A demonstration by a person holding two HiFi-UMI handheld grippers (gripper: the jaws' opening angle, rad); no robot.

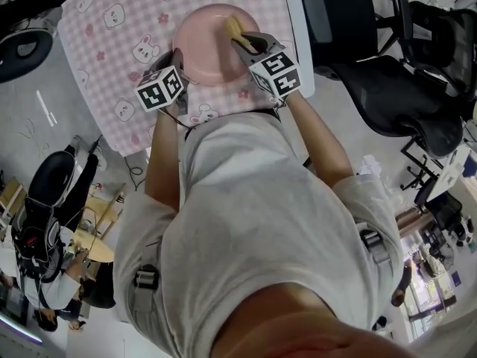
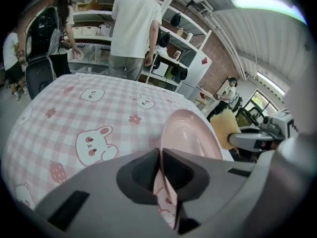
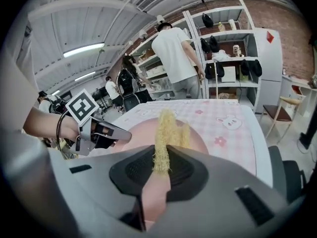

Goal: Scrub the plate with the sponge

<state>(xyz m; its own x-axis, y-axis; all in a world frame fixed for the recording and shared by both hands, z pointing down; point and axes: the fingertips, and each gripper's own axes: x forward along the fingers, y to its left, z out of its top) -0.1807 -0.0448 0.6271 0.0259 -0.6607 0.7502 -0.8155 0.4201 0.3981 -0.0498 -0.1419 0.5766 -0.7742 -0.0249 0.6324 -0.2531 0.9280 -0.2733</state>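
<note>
The round pink plate (image 1: 209,51) lies on the checked cloth (image 1: 112,66), its near-left rim pinched by the left gripper (image 1: 177,60). The yellow sponge (image 1: 234,27), squeezed thin in the right gripper (image 1: 243,39), is over the plate's far right part.

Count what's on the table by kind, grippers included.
plate: 1, pink, rim held by the left gripper
sponge: 1, yellow, held by the right gripper
tablecloth: 1, pink check with bunnies
grippers: 2
Total: 5
</note>
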